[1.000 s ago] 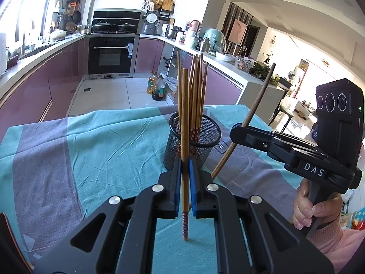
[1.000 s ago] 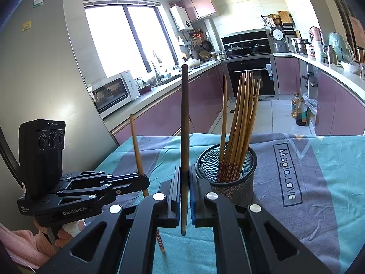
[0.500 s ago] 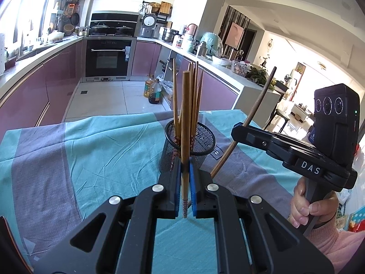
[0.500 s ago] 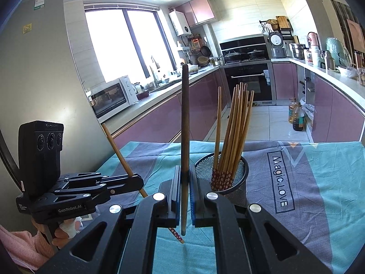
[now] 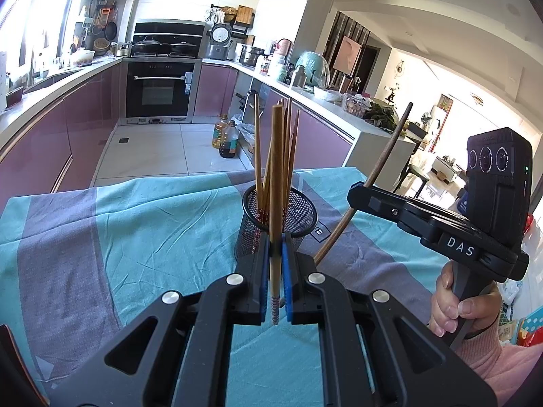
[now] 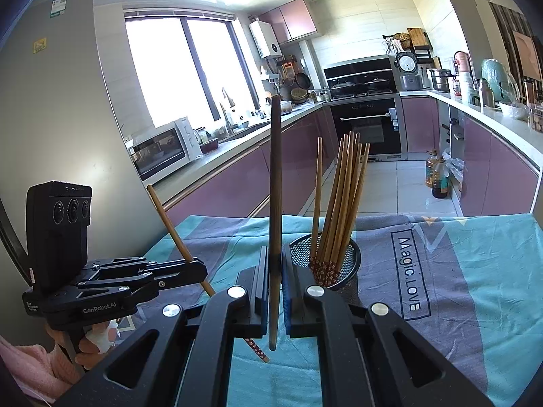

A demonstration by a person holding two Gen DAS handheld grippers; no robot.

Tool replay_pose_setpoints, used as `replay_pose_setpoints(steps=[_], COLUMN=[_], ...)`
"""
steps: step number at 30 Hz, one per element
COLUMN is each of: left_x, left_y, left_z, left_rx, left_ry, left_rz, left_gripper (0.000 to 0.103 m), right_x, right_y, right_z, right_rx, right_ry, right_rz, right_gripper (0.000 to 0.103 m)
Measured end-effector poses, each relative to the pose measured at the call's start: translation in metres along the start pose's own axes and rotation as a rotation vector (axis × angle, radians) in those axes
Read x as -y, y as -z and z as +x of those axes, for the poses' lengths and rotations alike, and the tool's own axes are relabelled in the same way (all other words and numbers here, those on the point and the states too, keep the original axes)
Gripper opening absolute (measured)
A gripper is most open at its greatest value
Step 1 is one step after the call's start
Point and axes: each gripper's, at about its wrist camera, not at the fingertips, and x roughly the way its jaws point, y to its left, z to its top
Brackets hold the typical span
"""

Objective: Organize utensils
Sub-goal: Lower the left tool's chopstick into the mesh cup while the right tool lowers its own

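A black mesh holder (image 5: pixel 280 224) stands on the teal cloth with several light wooden chopsticks (image 5: pixel 258 149) upright in it; it also shows in the right wrist view (image 6: pixel 339 271). My left gripper (image 5: pixel 275 264) is shut on a light chopstick (image 5: pixel 276 176) with a patterned tip, held upright just in front of the holder. My right gripper (image 6: pixel 275 274) is shut on a dark brown chopstick (image 6: pixel 275 176), upright, left of the holder. The right gripper appears in the left wrist view (image 5: pixel 353 200), right of the holder. The left gripper appears in the right wrist view (image 6: pixel 200 271).
A teal and grey tablecloth (image 5: pixel 118 230) with "Magic.LOVE" lettering (image 6: pixel 409 274) covers the table. Purple kitchen cabinets (image 6: pixel 258 183), an oven (image 5: pixel 157 91) and oil bottles (image 5: pixel 225 137) on the floor lie beyond the table's far edge.
Both grippers have risen and drawn back slightly from the holder, each still holding its chopstick. The holder looks smaller and farther in both views.
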Motion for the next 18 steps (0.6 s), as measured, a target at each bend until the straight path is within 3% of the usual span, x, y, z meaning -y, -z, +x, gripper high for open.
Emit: replay_pose_setpoints(steps=[18], left_x=[0.000], left_y=[-0.036], left_z=[-0.030], left_rx=[0.118], left_ry=[0.038], left_rz=[0.023], left_gripper=[0.008], right_x=[-0.005], right_y=[-0.035], right_z=[-0.018], right_rx=[0.098], right_ry=[0.021], right_rz=[-0.054], right_gripper=[0.006])
